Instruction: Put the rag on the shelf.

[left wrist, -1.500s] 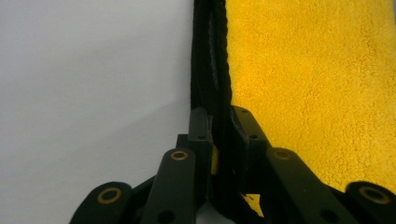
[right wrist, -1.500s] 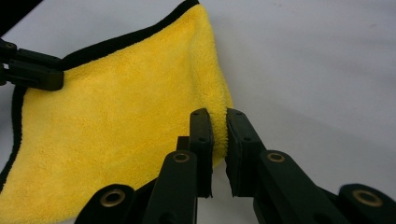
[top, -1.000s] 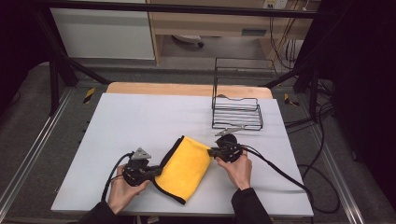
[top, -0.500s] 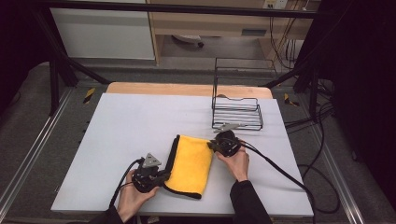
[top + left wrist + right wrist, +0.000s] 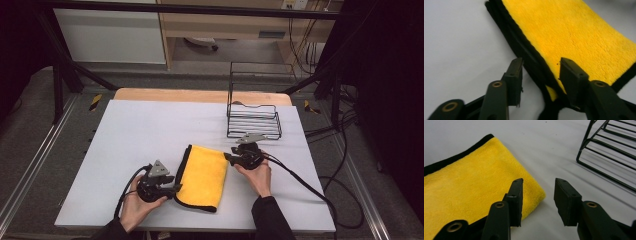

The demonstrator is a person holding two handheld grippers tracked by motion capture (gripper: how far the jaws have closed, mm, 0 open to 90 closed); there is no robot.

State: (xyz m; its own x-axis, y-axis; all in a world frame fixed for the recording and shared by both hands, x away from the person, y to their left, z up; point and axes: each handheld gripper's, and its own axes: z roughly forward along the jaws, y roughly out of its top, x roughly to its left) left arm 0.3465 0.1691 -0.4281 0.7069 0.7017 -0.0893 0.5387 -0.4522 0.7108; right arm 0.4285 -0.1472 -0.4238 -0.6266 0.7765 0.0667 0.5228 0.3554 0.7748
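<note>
Left gripper (image 5: 172, 189) fingers spread; right gripper (image 5: 228, 158) fingers spread.

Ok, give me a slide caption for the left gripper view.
Open left tongs straddling the black-trimmed edge of a folded yellow microfiber cloth on a white table.

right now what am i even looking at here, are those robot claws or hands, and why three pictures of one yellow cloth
No robot here: a person holds a black two-jaw hand gripper in each hand. The high view looks down from above the white table. There the left gripper sits at the near left corner of the folded yellow microfibre cloth with black edging, and the right gripper at its far right corner. The other two pictures come from cameras riding on each gripper, looking along its jaws. In the left gripper view the jaws stand open astride the cloth's black edge; in the right gripper view they stand open at the cloth's corner. Nothing is held. A black wire rack stands beyond.
</note>
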